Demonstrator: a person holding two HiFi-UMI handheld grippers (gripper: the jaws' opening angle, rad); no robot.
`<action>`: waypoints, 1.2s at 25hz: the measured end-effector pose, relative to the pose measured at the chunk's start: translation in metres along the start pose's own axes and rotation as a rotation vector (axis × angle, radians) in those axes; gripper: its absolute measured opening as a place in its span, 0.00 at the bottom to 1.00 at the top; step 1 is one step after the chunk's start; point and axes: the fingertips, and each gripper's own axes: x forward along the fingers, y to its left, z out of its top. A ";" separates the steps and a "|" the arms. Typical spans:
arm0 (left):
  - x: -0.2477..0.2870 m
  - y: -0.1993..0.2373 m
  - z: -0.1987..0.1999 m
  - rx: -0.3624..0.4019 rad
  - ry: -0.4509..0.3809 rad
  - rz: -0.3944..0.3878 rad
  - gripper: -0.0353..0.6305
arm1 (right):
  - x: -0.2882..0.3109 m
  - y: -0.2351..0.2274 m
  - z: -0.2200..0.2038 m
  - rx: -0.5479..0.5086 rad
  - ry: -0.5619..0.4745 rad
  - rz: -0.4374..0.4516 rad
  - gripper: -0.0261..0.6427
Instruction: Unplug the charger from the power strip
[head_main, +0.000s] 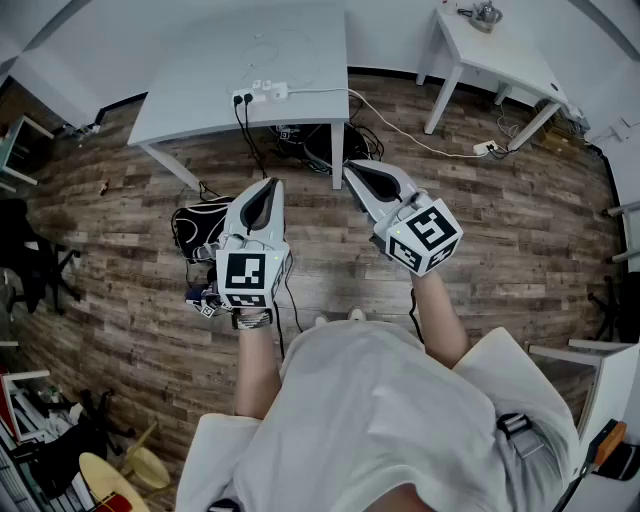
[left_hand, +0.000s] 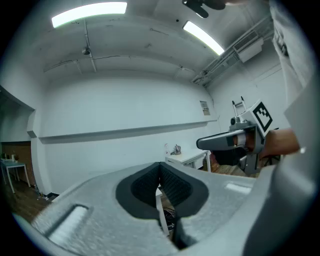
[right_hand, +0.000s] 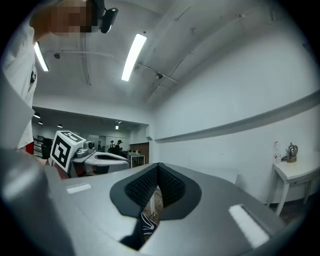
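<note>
Head view: 2 tools, left gripper (head_main: 272, 183) and right gripper (head_main: 349, 166), both pinched closed and empty, are held level, well apart from the surface (head_main: 200, 90), likely staged for an approach. 1 power strip (head_main: 264, 92) lies at its near edge, the charger (head_main: 241, 98) apparently plugged in, with 2 black cords (head_main: 246, 130) hanging.

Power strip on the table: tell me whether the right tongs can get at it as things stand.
Probably not yet: right tongs hang short of the table; the power strip lies unobstructed beyond.
</note>
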 end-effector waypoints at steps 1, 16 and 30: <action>0.002 0.000 -0.001 0.001 0.003 -0.001 0.06 | 0.001 -0.001 -0.002 0.001 0.004 0.007 0.04; 0.025 0.000 -0.020 -0.019 0.056 0.070 0.06 | -0.003 -0.036 -0.006 0.039 -0.027 0.051 0.04; 0.052 0.002 -0.040 -0.017 0.095 0.135 0.06 | 0.000 -0.077 -0.031 0.068 0.011 0.093 0.04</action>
